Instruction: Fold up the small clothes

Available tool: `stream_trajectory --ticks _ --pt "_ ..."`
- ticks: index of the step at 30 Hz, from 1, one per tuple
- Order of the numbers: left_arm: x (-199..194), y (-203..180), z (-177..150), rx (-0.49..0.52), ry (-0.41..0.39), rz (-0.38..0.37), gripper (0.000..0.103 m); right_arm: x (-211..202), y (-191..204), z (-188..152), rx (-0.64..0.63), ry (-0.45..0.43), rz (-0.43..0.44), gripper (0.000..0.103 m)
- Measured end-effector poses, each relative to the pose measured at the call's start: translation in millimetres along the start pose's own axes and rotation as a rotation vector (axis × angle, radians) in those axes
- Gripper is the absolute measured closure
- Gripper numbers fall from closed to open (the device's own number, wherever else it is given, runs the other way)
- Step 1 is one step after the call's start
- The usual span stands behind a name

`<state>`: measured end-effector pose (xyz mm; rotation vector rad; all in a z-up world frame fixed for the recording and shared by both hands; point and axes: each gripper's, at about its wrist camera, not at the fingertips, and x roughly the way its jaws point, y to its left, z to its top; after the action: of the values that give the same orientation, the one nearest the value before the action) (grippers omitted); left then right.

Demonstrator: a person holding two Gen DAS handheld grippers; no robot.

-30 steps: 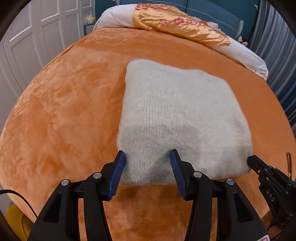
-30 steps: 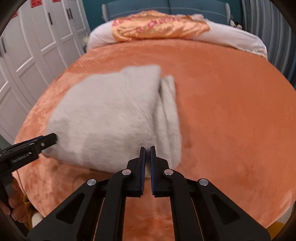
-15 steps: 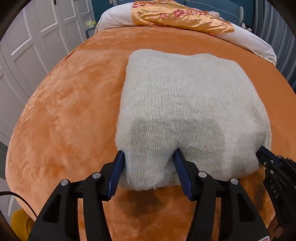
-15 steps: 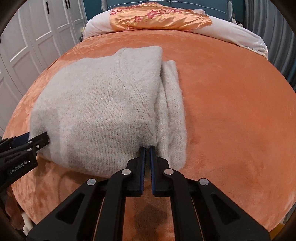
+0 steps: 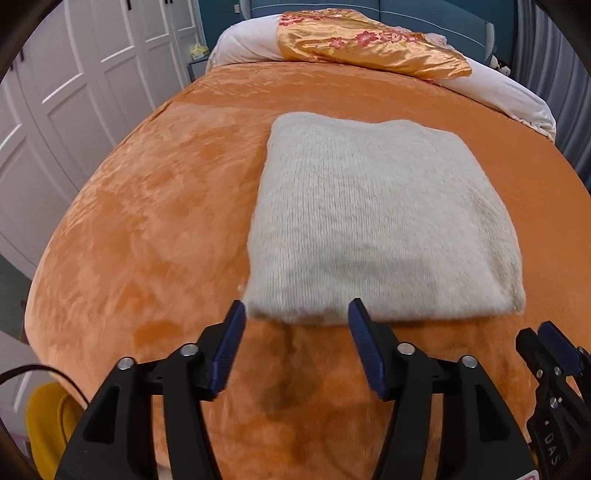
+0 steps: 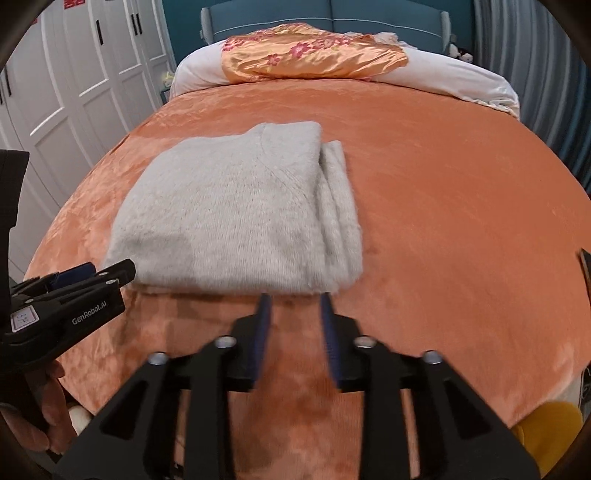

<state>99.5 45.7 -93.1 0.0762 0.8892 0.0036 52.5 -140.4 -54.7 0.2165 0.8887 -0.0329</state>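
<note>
**Folded sweater lies on the bed, both grippers let go**

Nearest the viewer, the left gripper (image 5: 295,314) has its two blue-padded fingers spread wide apart. Its jaws have just been opening, and nothing is between them now; the fingertips sit just short of the sweater's near edge. The right gripper (image 6: 293,301) is also parted, though less widely. Its jaws have just been opening too, and the gap between them shows only bedspread. In the right wrist view, part of a hand (image 6: 44,413) gripping the left tool shows at the lower left corner.

Just beyond both grippers lies the sweater (image 5: 376,218), a pale, fuzzy knit. It is folded into a thick, roughly square bundle and rests flat on the orange bedspread (image 5: 147,221), near the foot of the bed. From the right wrist view, stacked layers show along its right side, where the fold edges sit a little unevenly.

Farther back, the bedspread runs clear up to a white pillow (image 6: 461,79) draped with a shiny orange flowered cloth (image 6: 314,55). White wardrobe doors (image 5: 74,92) line the left wall, and a blue headboard (image 6: 369,14) stands at the far end.

The folding of this garment looks finished. What may remain is neatening the right-hand layers, or starting another garment, though none is in view.
</note>
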Motion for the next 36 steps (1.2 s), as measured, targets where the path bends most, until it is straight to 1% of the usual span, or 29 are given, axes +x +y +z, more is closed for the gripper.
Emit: stream_trajectory --ticks 1,4,5,9,11,12,17,21,25,27,31,36 --pt "-1 0 -3 -0.001 -0.003 0.005 0.04 -1 -1 -3 0.006 0.002 0.0 0.072" --pt "-3 -4 -14 0.003 -0.003 0.021 0.04 -2 -6 -10 0.029 0.013 -0.006 0.07" --pt "-3 -4 -16 0.007 -0.002 0.021 0.04 -2 -7 -13 0.041 0.016 -0.007 0.068" --pt "-3 -11 -29 0.016 -0.002 0.026 0.04 -4 -8 -24 0.045 0.012 -0.022 0.064" --pt "-2 -14 -34 0.017 0.005 0.019 0.039 -5 -7 -29 0.036 0.005 -0.041 0.058" --pt "-1 -16 -37 0.017 0.008 0.018 0.039 -6 -6 -31 0.033 0.0 -0.05 0.057" --pt "1 -20 -49 0.026 -0.003 0.032 0.039 -2 -4 -45 0.017 -0.002 -0.066 0.057" --pt "7 -26 -57 0.046 0.003 0.044 0.039 3 0 -51 0.009 0.011 -0.068 0.057" --pt "12 -26 -64 0.041 0.018 0.033 0.039 7 5 -55 0.007 0.02 -0.071 0.052" --pt "13 -25 -67 0.031 0.013 0.03 0.039 9 5 -57 0.004 0.03 -0.069 0.052" --pt "14 -25 -71 0.038 -0.006 0.039 0.036 15 7 -61 0.009 0.051 -0.071 0.052" --pt "16 -21 -74 0.038 -0.023 0.042 0.03 21 9 -64 -0.005 0.061 -0.083 0.052"
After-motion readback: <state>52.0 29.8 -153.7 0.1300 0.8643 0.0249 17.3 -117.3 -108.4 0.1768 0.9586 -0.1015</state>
